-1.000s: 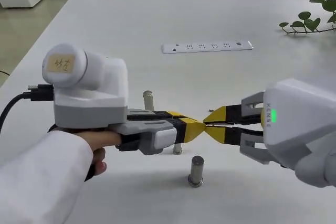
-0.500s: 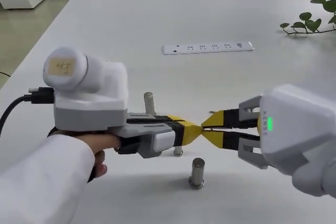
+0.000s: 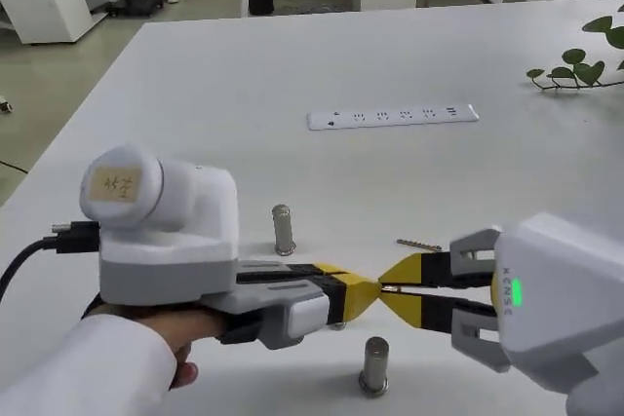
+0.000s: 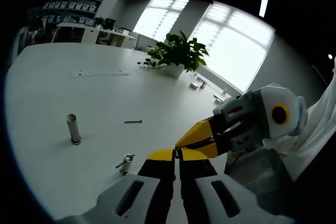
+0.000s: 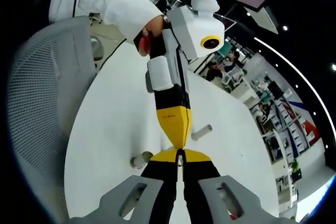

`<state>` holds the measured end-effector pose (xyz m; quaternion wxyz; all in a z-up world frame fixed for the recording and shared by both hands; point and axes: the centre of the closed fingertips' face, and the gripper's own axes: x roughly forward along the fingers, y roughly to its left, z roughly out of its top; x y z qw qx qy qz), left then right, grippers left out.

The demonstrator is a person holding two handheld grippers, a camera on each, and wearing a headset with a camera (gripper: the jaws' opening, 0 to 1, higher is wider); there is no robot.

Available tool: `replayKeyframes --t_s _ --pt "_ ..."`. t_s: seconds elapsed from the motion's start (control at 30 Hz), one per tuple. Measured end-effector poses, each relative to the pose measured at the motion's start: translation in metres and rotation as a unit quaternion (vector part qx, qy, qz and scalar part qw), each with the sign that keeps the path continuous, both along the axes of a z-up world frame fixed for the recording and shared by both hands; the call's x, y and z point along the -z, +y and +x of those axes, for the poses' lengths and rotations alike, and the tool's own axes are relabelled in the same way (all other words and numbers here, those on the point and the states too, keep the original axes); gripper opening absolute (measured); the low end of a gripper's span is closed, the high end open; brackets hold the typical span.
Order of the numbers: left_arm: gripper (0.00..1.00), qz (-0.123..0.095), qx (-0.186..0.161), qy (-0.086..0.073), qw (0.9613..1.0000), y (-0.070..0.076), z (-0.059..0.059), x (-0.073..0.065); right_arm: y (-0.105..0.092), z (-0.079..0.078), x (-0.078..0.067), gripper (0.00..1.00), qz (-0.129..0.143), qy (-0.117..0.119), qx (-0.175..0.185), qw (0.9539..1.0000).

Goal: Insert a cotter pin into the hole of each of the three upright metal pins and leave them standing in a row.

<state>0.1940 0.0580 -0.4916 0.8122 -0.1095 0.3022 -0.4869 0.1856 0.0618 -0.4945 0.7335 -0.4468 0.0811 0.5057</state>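
One white table, carrying three short upright cylinders of grey metal in a slanted row toward its near edge. Of these, the far metal pin stands bare, with nothing through it that I can make out. The middle metal pin stands just below the tool tips in the left gripper view. A thin sliver seems to cross its head, too small to call fitted. The near metal pin, closest to the near edge, has a plain top. One loose cotter pin, thin and grey, lies flat on the table, apart from the row on the side of the right edge. The yellow-tipped left tool has its jaws drawn together, tip to tip with the right tool; I cannot tell whether it pinches anything. The right tool's jaws are narrowed onto the held cotter pin, a slim metal sliver carried in the air above the row. One long white power strip lies toward the far edge. Judged standing: at most one pin is fitted, and two or three insertions are left.
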Motion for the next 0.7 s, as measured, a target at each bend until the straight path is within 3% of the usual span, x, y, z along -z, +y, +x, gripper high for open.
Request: replayKeyframes --t_s 0.23,0.3,0.33,0.43,0.57,0.7 --pt "0.0 -0.001 -0.001 0.003 1.0 -0.0009 0.0017 0.0009 -0.0022 0.0008 0.0004 0.0 0.005 0.005 -0.001 1.0" --pt "0.0 -0.008 -0.009 0.026 0.9996 0.0 0.0022 0.0026 -0.0018 0.0008 0.001 0.0 0.006 0.007 -0.002 1.0" --pt "0.0 -0.008 -0.01 0.028 0.9995 0.0006 0.0034 0.0033 -0.0016 0.0007 0.0013 0.0 0.005 0.005 -0.004 1.0" --pt "0.0 0.0 -0.008 0.018 0.9998 0.0007 0.0028 0.0035 -0.0002 0.0007 0.0027 0.0 -0.005 -0.007 -0.008 0.9999" --pt "0.0 -0.002 -0.011 0.021 0.9997 0.0021 0.0033 0.0037 0.0002 0.0018 0.0023 0.0 0.005 0.001 -0.004 1.0" --pt "0.0 -0.005 -0.008 0.014 0.9999 0.0011 0.0027 0.0013 -0.0017 0.0034 0.0026 0.0 0.01 0.011 0.002 0.9999"
